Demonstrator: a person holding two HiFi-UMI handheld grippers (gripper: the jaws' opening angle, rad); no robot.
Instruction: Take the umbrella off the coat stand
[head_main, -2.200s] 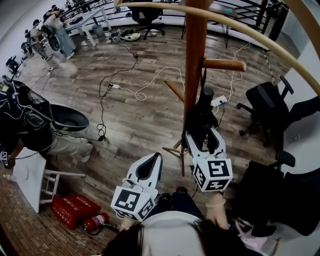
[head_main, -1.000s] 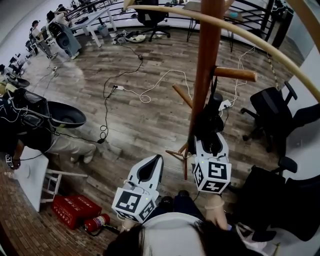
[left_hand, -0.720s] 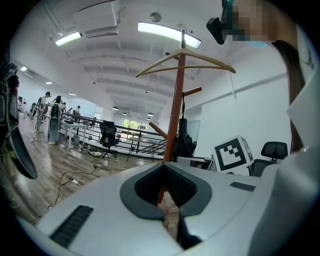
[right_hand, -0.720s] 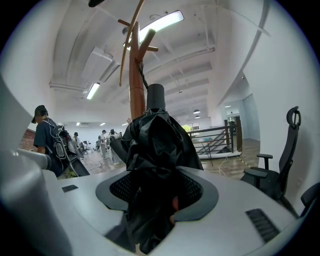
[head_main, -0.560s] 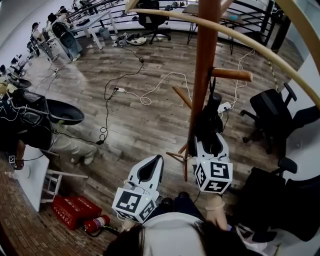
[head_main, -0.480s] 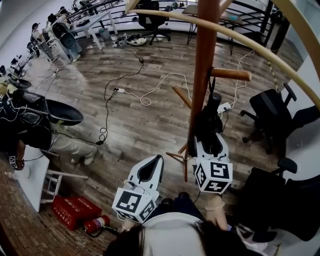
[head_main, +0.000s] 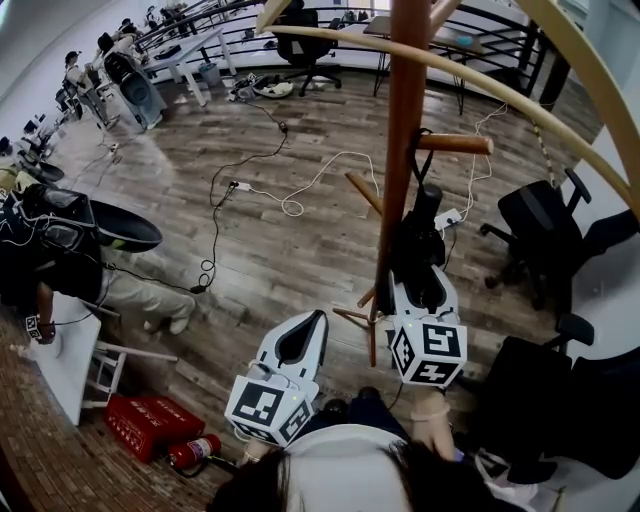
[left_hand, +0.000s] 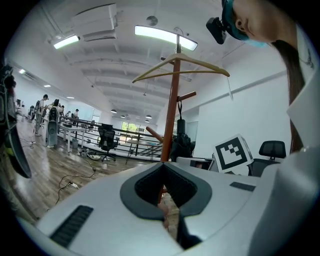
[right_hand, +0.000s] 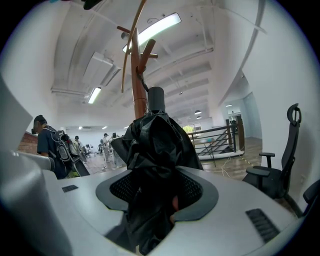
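**Grip is on, umbrella not yet off the peg**

Here we are at the coat stand (head_main: 405, 130), and the right gripper (head_main: 415, 270) is clamped on the folded black umbrella (right_hand: 155, 145). Its jaws stand wide, but the bunched fabric fills the gap and both pads press into it. The umbrella hangs tight against the stand's pole, on the right-hand side, under the short wooden peg (head_main: 455, 143). A dark strap (head_main: 420, 172) runs from its top up to that peg and looks looped over it.

The left gripper (head_main: 316, 318) waits low and to the left of the stand. Its jaws are pressed together with nothing between them, and it has no part in this.

So, the score: reach done, hold secured. What's left, by my reading, is the real work. The strap has to be lifted up and slid outward off the end of the peg, and then the umbrella carried clear of the stand. The risk is the loop snagging on the peg if the pull goes sideways too soon.
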